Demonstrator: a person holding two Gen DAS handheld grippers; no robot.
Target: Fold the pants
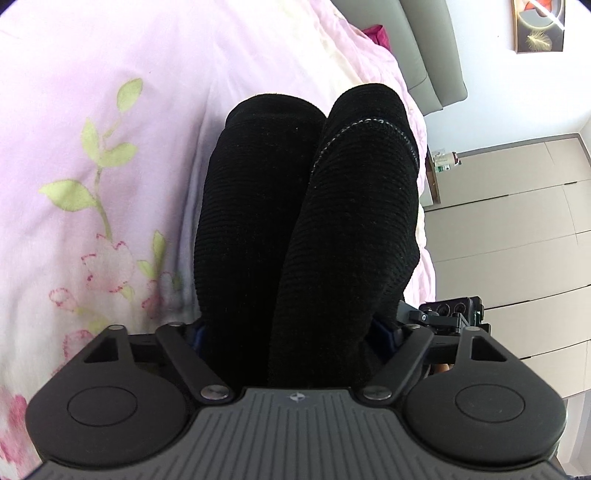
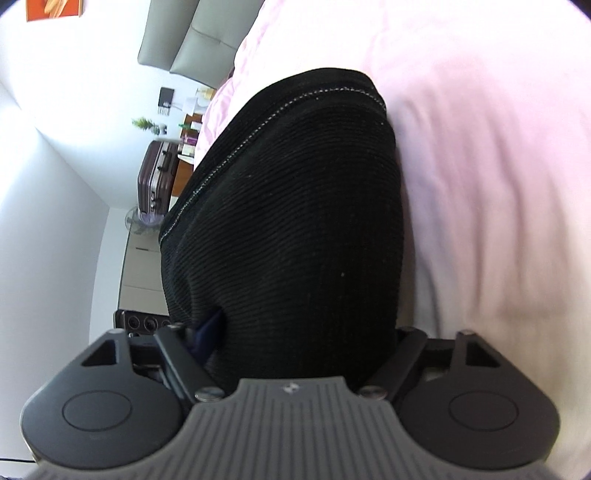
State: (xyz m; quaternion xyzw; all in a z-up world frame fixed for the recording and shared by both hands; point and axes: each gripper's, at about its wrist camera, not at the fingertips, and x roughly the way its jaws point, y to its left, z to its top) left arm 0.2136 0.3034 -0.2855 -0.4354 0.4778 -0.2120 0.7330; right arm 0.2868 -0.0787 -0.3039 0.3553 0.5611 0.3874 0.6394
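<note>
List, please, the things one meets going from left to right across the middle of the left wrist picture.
Pink flowered bedcover → black pants → a thin strip of bedcover again → pale tiled floor.

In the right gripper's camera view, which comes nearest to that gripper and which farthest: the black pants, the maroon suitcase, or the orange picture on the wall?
1. black pants: between the right gripper's jaws.
2. maroon suitcase: left, beyond the bed.
3. orange picture: top left, on the far wall.

Black ribbed pants (image 1: 306, 221) on pink flower-printed bedspread (image 1: 92, 147).
</note>
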